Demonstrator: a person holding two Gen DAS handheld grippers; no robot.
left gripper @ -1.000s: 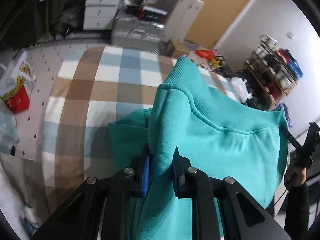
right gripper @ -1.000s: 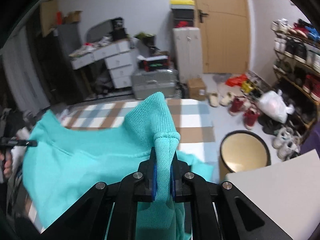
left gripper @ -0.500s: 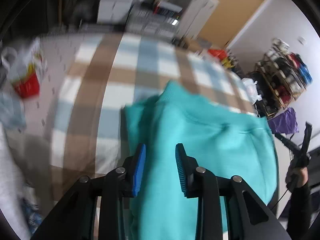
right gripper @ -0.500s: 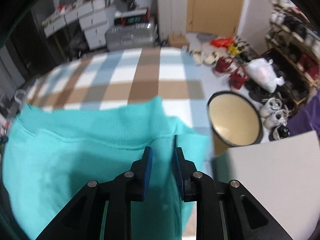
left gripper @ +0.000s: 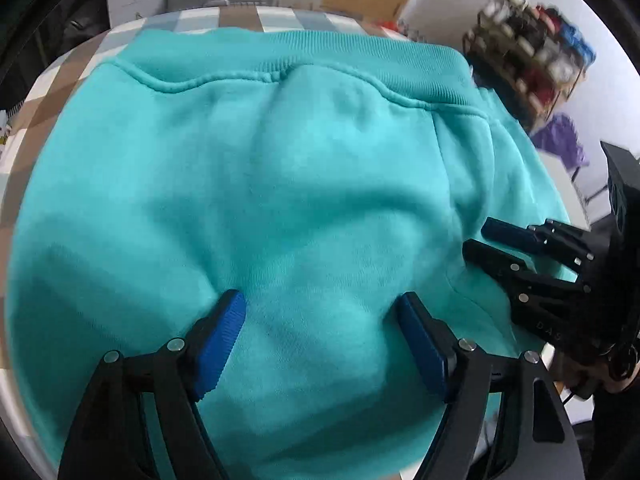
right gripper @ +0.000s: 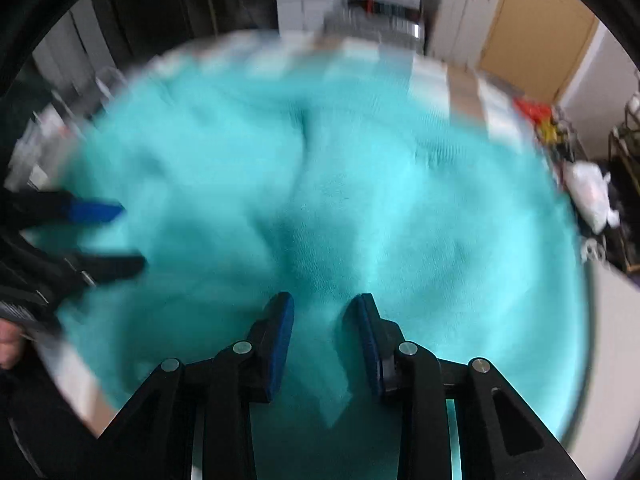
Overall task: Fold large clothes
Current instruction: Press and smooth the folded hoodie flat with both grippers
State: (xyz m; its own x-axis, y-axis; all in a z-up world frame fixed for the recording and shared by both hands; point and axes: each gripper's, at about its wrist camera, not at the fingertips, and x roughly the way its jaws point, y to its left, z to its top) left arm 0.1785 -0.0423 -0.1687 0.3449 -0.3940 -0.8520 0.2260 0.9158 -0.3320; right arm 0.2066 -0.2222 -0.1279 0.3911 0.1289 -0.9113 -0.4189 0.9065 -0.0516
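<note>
Both grippers have dropped toward the bed and let go of the sweatshirt, which a second ago hung pinched between each pair of pads and now lies spread flat over the checked cover. Soft teal fleece fills both views, with a ribbed hem band along its far edge, a raised seam curving below it, and low rounded folds across the middle. At the near edge of the left wrist view, the left gripper has its jaws opening, already wide, ribbed blue pads clear of the cloth lying between them. To the right, the right gripper has jaws opening to a narrower gap, with fleece under and between them but not squeezed; that view is blurred. Its black fingers also show at the right of the left view, just above the fabric's edge.
</note>
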